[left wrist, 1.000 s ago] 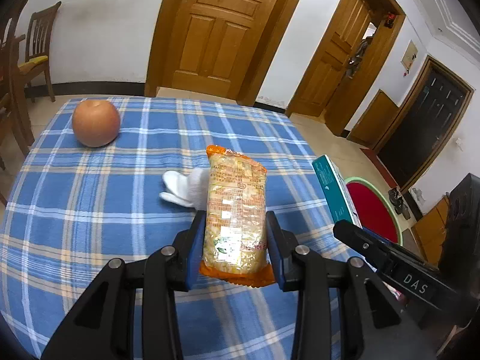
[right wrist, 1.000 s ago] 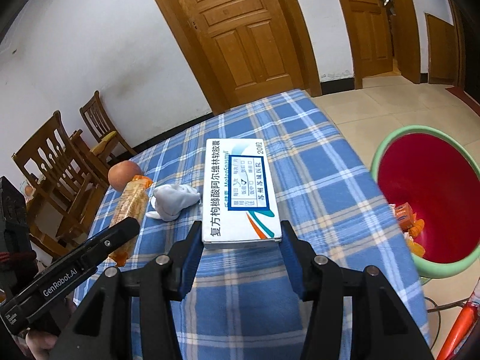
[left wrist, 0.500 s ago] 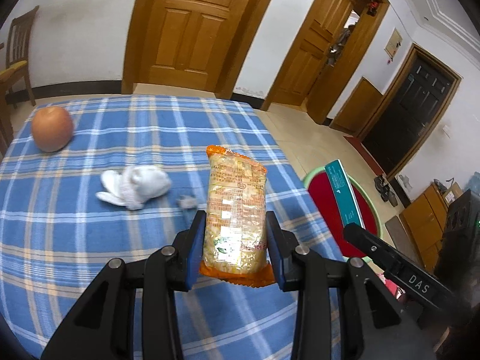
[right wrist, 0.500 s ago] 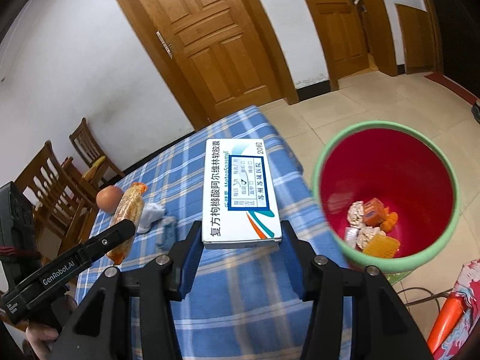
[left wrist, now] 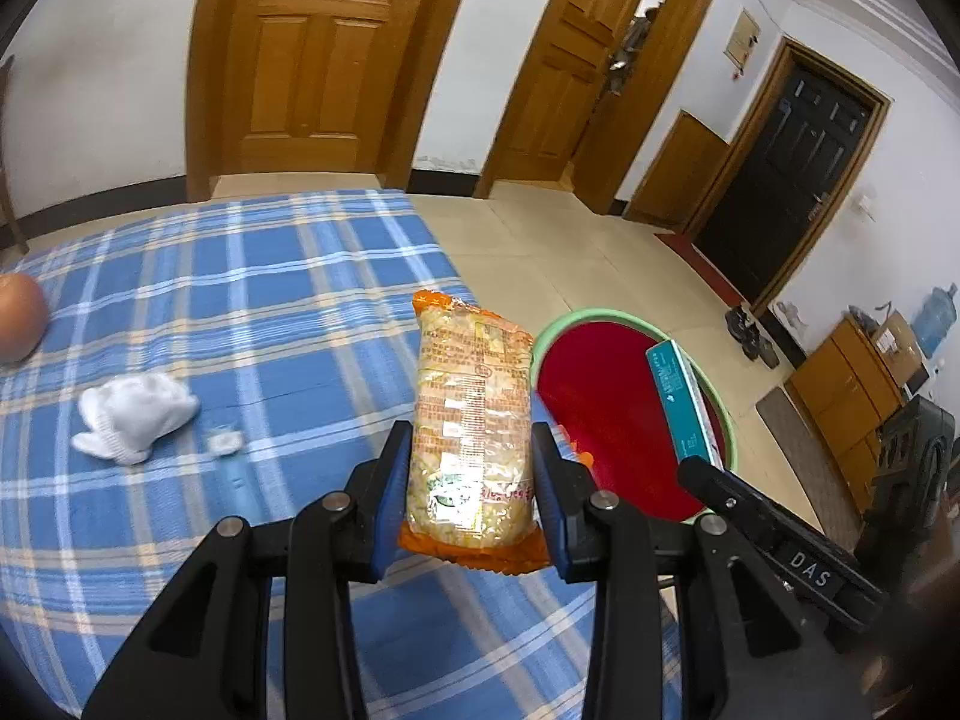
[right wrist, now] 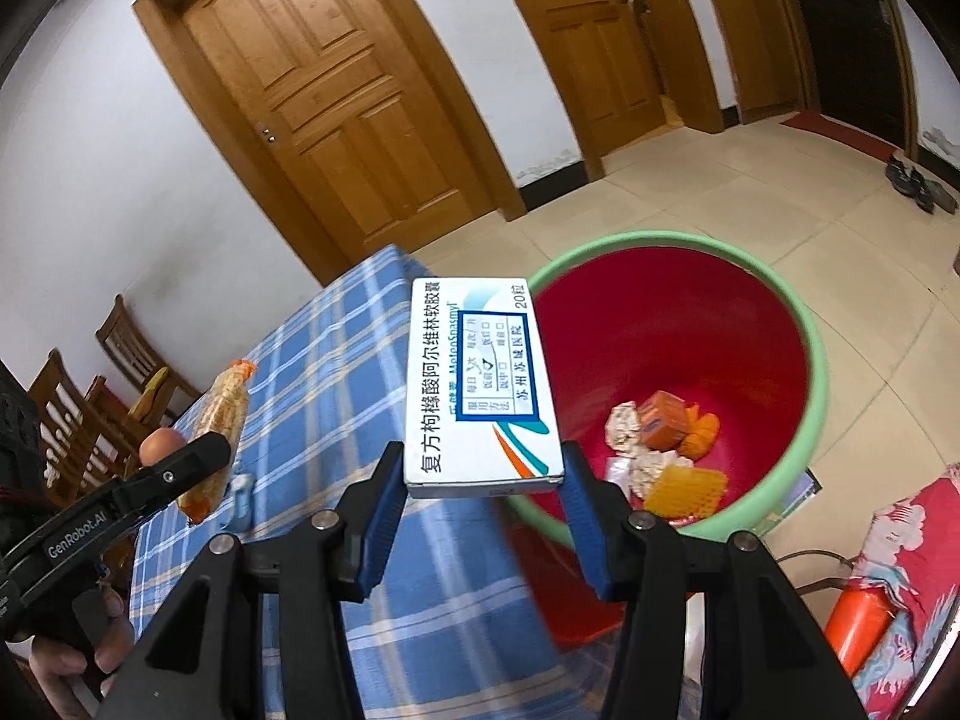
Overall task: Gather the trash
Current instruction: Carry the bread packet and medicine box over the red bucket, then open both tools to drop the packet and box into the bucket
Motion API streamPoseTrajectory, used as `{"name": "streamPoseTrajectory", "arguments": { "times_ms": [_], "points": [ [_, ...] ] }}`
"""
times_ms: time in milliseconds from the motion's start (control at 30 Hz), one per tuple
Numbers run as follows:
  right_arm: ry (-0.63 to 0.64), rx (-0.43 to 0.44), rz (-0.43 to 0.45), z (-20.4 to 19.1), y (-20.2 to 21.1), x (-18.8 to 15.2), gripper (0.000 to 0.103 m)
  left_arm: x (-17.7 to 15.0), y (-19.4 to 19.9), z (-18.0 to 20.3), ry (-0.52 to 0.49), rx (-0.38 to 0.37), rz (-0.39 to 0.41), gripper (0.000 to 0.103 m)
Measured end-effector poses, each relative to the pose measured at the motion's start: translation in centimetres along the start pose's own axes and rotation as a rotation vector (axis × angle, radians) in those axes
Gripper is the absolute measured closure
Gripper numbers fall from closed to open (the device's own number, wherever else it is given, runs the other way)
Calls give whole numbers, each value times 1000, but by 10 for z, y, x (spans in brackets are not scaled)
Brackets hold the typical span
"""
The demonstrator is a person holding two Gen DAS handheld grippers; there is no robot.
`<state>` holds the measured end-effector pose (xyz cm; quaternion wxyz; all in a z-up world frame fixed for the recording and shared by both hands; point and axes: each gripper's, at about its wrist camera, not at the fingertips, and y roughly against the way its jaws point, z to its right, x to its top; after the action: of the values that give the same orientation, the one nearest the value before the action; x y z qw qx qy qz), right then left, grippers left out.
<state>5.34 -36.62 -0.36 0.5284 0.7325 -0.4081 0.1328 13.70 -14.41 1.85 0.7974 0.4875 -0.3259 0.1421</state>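
My left gripper [left wrist: 471, 480] is clamped on the noodle packet [left wrist: 473, 420], its blue pads pressing both long sides while the orange-edged packet stands upright at the centre of the left wrist view. My right gripper [right wrist: 483, 495] is clamped on the medicine box [right wrist: 480, 387], which lies flat between the pads with its printed face up, at the centre of the right wrist view.

In the right view the box's far end overlaps the rim of the red bin [right wrist: 816, 360], whose green-rimmed mouth fills the right half of the frame; orange and pale scraps [right wrist: 666, 444] lie on its bottom. In the left view the same bin [left wrist: 612, 420] sits just right of the packet, with the box seen edge-on over its right rim.

The blue plaid tablecloth [left wrist: 240, 312] spreads across the left of the left view. On it, at mid-left, rest a crumpled white tissue [left wrist: 135, 414] and a small white wad [left wrist: 225, 441] just beside it. An orange-brown fruit [left wrist: 18, 324] sits at the far left edge.
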Motion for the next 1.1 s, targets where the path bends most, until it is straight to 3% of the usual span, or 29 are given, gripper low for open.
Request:
{"name": "streamPoseTrajectory", "arguments": {
  "times_ms": [567, 1100],
  "points": [
    [-98, -92, -2, 54, -8, 5, 49, 9, -50, 46, -76, -35, -61, 65],
    [-200, -98, 56, 87, 7, 10, 35, 5, -97, 85, -171, -63, -133, 65]
  ]
}}
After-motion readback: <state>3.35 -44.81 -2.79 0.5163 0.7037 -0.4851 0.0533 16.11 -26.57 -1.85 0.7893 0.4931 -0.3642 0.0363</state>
